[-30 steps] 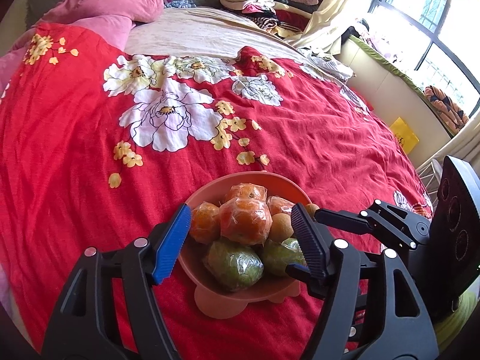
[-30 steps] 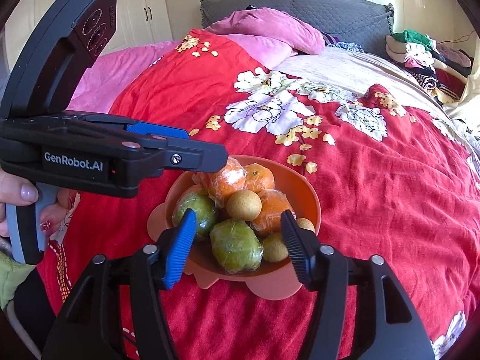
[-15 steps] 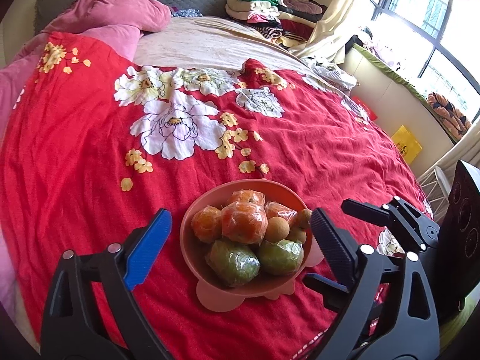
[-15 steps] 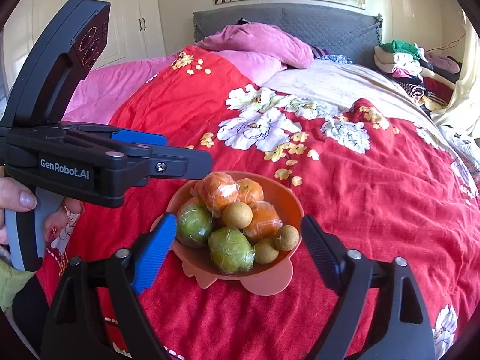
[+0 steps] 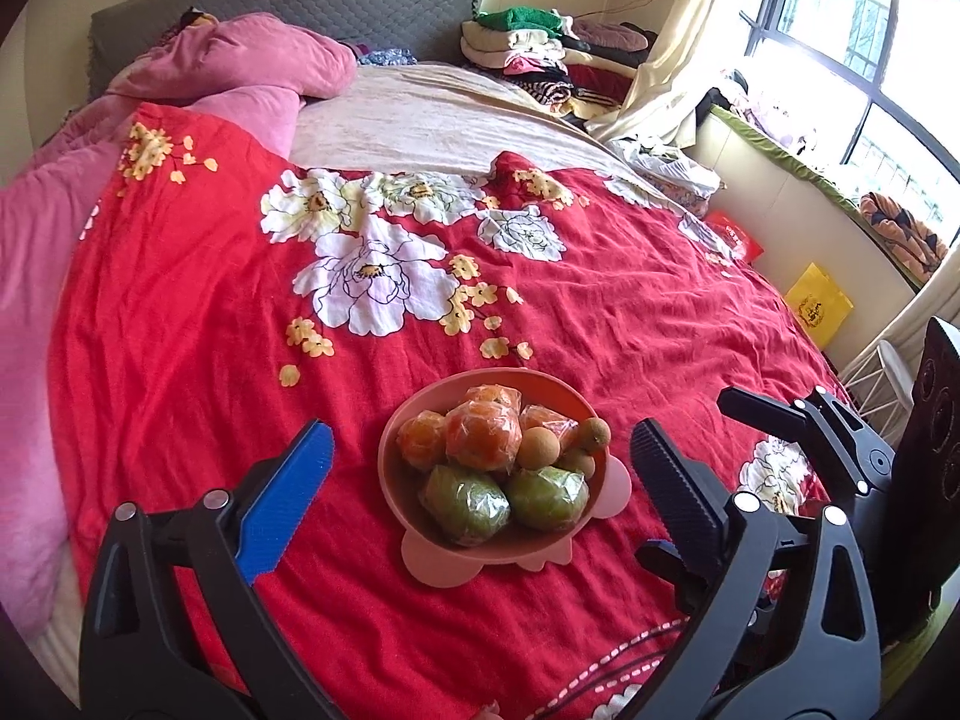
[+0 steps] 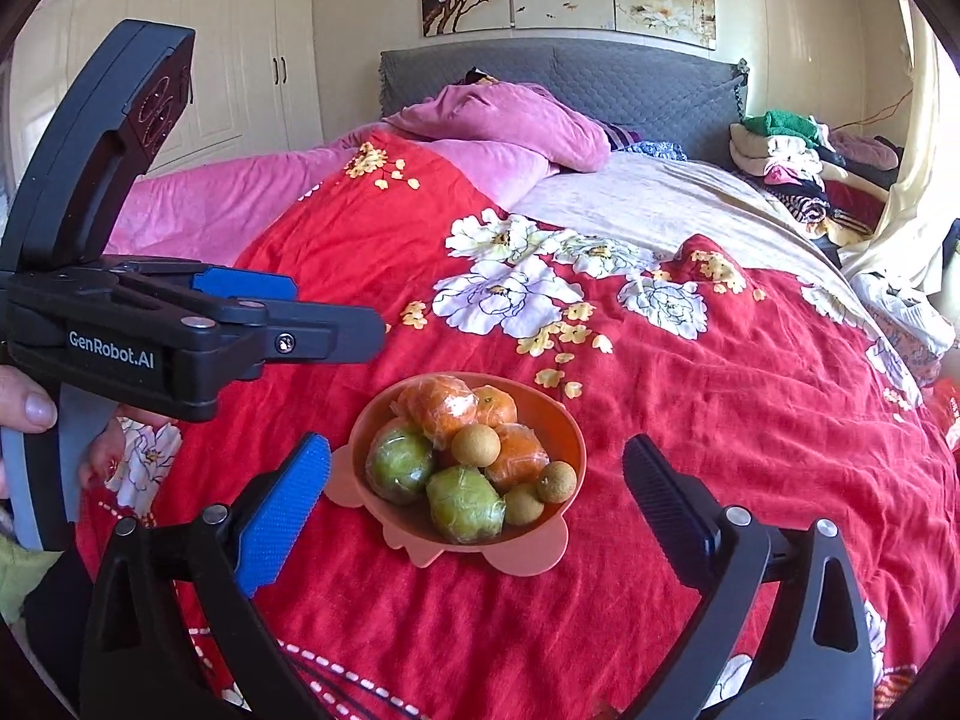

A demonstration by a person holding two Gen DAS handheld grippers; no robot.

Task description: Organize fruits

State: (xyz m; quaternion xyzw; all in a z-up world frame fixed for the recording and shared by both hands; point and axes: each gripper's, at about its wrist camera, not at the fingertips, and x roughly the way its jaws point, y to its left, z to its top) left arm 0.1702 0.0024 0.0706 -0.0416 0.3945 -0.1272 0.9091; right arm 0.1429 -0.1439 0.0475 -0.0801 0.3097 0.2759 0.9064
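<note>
Both grippers hanging wide open above & short of the fruit bowl, nothing held.

Pink bowl (image 5: 414, 516) is sitting on the red bedspread (image 5: 180, 330), lying straight ahead & below the left gripper (image 5: 480, 468), centred in the gap btwn its jaws w/ clear space each side. Same for the right gripper (image 6: 474, 468): bowl (image 6: 558, 414) dead ahead, slightly left of centre. Jaws on both have just been opening; pads aren't touching bowl or fruit. Wrapped oranges (image 5: 483, 435) are piled at the back, green fruits (image 5: 468, 504) nearest the grippers, small brown ones (image 6: 475, 445) on top & right. Roughly round bowl, no real long axis; neither hand looks clearly nearer. Fruit looks already gathered.
</note>
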